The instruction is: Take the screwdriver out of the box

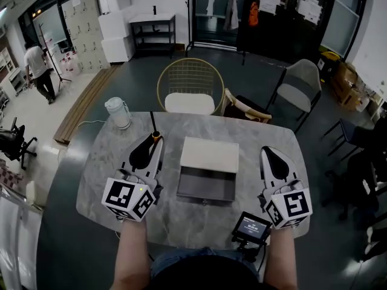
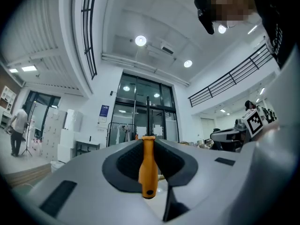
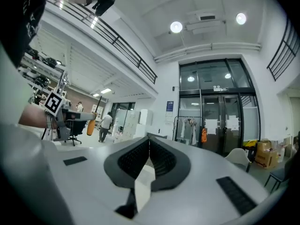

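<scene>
Left fingers (image 2: 123, 165) gripping screwdriver (image 2: 147, 168), right fingers (image 3: 133, 159) closed

My head camera looks down from high above the table (image 1: 109, 156) and faces the glass doors (image 1: 211, 11). The camera on my left gripper (image 1: 151, 144) sits just behind its jaws, very near the screwdriver (image 2: 148, 165). It looks across the room at those doors. The camera on my right gripper (image 1: 270, 154) looks the same way. Each gripper camera sees the other gripper off to one side.
</scene>
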`<state>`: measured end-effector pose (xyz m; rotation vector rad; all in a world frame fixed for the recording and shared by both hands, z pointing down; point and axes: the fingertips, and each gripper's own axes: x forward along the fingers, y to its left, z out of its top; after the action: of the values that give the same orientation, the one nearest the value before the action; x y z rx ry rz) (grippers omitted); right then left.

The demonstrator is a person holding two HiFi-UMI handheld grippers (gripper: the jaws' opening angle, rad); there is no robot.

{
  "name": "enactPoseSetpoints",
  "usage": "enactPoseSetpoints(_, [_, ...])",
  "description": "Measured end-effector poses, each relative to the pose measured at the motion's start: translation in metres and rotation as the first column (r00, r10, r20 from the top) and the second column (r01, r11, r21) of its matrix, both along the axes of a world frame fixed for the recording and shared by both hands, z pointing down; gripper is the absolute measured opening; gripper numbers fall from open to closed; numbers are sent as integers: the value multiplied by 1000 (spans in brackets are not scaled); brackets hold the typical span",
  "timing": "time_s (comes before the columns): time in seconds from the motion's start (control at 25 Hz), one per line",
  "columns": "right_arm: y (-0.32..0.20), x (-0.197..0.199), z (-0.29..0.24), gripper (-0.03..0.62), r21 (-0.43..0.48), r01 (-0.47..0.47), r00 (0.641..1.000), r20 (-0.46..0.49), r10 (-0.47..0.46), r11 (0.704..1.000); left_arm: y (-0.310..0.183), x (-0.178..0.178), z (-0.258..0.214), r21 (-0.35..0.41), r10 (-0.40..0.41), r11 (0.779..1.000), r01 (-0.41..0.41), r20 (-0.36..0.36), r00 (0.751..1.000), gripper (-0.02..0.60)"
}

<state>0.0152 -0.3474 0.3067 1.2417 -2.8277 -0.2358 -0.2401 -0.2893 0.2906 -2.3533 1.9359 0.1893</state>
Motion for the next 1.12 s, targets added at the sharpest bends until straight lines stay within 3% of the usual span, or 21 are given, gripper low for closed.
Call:
enactPoseSetpoints(0.08, [4, 0, -6, 25, 26, 19, 999, 29, -19, 999, -1, 4, -4, 15, 6, 1000, -7, 9, 1000, 78])
enactPoseSetpoints(0.28, [19, -8, -9, 25, 93, 91, 996, 2, -92, 991, -2, 14, -2, 19, 31, 999, -32, 27, 999, 78])
enactPoseSetpoints(0.56, [18, -12, -6, 25, 84, 43, 999, -20, -42, 995, 0, 16, -4, 16, 52, 998, -53, 44, 998, 78])
enactPoseSetpoints(1.12, [17, -15, -3, 25, 62, 32, 999, -45, -29, 998, 1, 17, 2, 2, 80, 997, -80, 42, 996, 78])
